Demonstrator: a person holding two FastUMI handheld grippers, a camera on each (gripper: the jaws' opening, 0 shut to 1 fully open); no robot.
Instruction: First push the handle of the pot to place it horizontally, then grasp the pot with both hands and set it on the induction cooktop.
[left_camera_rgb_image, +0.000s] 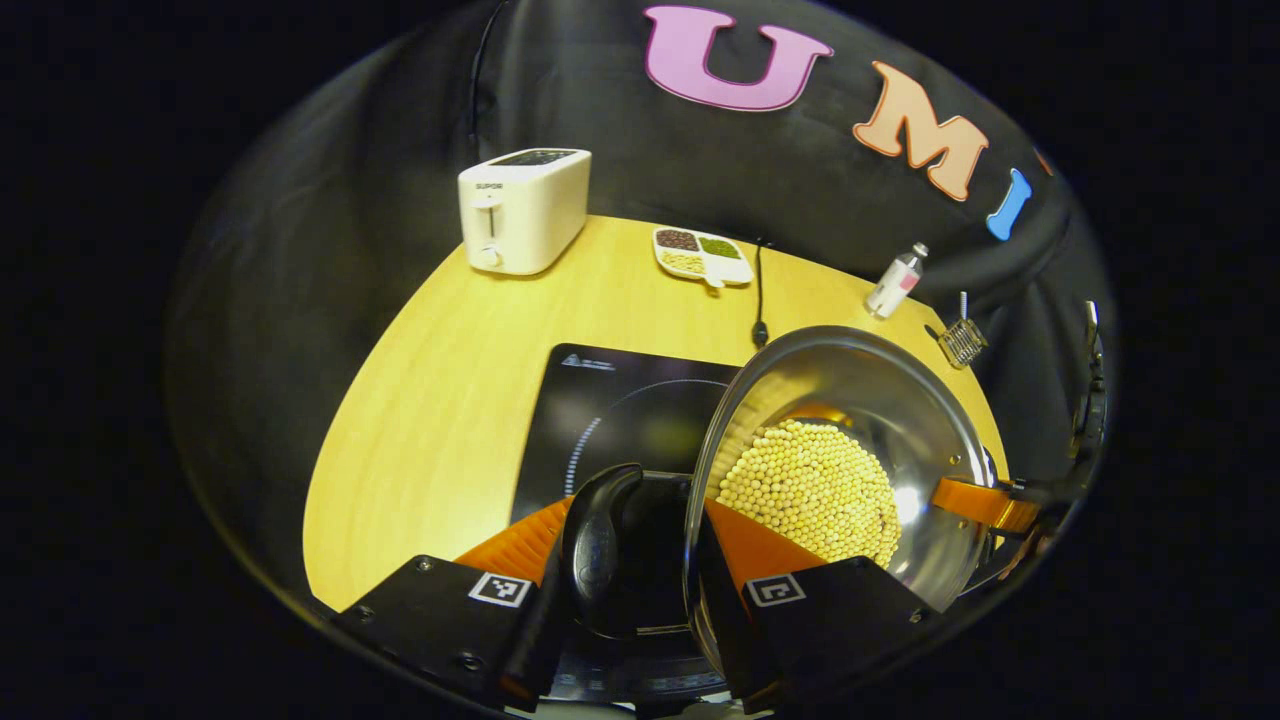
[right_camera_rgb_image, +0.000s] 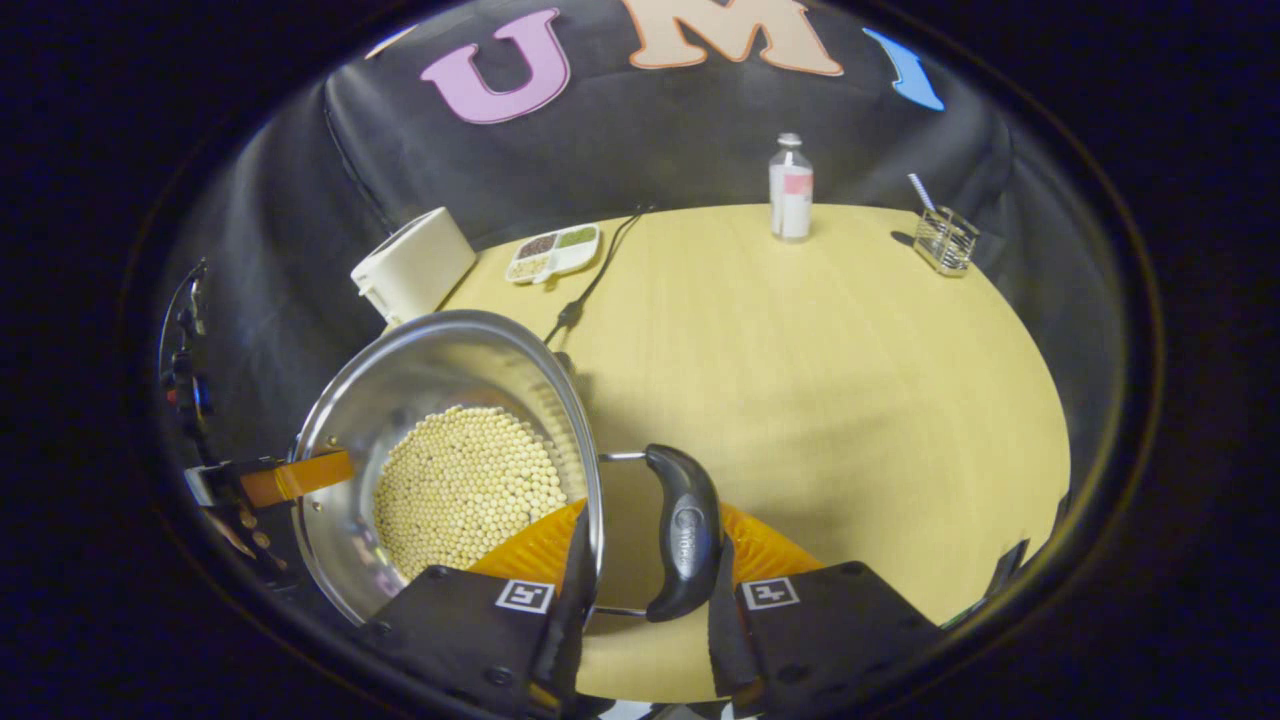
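A steel pot (left_camera_rgb_image: 860, 400) with several pale beans in it hangs between my two grippers, seemingly raised off the wooden table. My left gripper (left_camera_rgb_image: 638, 505) is shut on the pot: one finger lies outside the black side handle (left_camera_rgb_image: 598, 530), the other inside the pot wall. The black induction cooktop (left_camera_rgb_image: 610, 400) lies just beyond and below this handle, and the pot overlaps its right part. My right gripper (right_camera_rgb_image: 652, 512) is shut likewise on the opposite black handle (right_camera_rgb_image: 685, 530) and the rim of the pot (right_camera_rgb_image: 430, 370). Each gripper shows across the pot from the other.
A white toaster (left_camera_rgb_image: 522, 210) stands at the back left of the table (right_camera_rgb_image: 850, 380). A divided dish of beans (left_camera_rgb_image: 702, 255) and a black cable (left_camera_rgb_image: 758, 290) lie behind the cooktop. A small bottle (right_camera_rgb_image: 790, 190) and a glass holder with a straw (right_camera_rgb_image: 945, 240) stand at the far right.
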